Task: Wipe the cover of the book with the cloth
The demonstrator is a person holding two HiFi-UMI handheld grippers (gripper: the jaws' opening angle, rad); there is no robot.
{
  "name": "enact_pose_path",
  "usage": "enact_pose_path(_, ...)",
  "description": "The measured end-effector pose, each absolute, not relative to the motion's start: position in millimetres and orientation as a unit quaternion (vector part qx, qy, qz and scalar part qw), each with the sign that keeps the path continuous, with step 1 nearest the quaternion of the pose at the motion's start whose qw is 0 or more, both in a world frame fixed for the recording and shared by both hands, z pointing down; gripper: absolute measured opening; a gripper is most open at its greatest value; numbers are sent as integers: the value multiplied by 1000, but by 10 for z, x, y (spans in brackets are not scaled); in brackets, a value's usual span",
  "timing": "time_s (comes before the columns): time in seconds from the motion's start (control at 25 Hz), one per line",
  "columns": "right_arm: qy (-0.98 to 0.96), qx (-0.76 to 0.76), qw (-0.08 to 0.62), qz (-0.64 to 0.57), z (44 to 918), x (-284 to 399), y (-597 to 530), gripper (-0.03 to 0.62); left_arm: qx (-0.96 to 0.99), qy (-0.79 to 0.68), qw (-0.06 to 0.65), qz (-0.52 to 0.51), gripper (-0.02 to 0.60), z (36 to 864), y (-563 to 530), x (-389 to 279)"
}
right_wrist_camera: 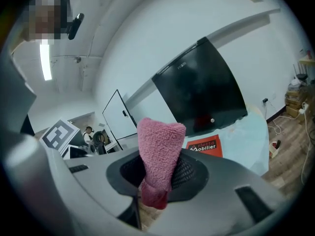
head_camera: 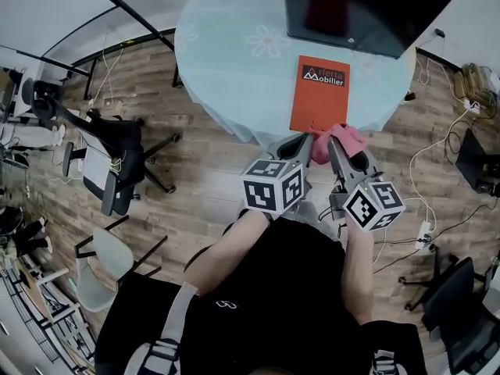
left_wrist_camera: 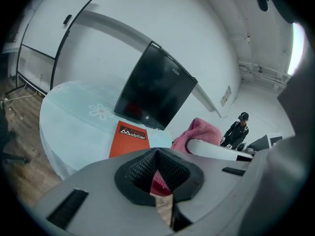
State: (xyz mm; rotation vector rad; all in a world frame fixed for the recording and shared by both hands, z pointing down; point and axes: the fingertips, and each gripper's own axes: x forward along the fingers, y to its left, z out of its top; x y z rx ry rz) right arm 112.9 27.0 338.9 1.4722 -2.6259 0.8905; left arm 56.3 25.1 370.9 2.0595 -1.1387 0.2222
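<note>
Right gripper (right_wrist_camera: pixel 155 180) clamping pink cloth (right_wrist_camera: pixel 160 146), near edge of book (head_camera: pixel 319 92)

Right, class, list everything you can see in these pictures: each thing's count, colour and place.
book: one, orange, flat at the table's near edge
cloth: one, pink, in the right claw
table: one, round, pale blue cover
screen: one, black, on the table's far side
office chairs: at least three, on the floor
cables: several, floor at right
left claw: grey, jaws together
right claw: grey, shut on the cloth
</note>
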Motion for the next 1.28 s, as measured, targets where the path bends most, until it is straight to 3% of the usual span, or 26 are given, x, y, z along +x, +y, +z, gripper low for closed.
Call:
enact_pose_path(0.56, -812, 483, 54, 324, 3789, 1292, -423, 98, 769, -444, 449, 99, 14, 4249, -424, 497)
enact_pose_path(1.28, -827, 417, 104, 363, 4204, 712, -1532, 98, 733, -467, 491, 61, 15, 4566, -1270, 210)
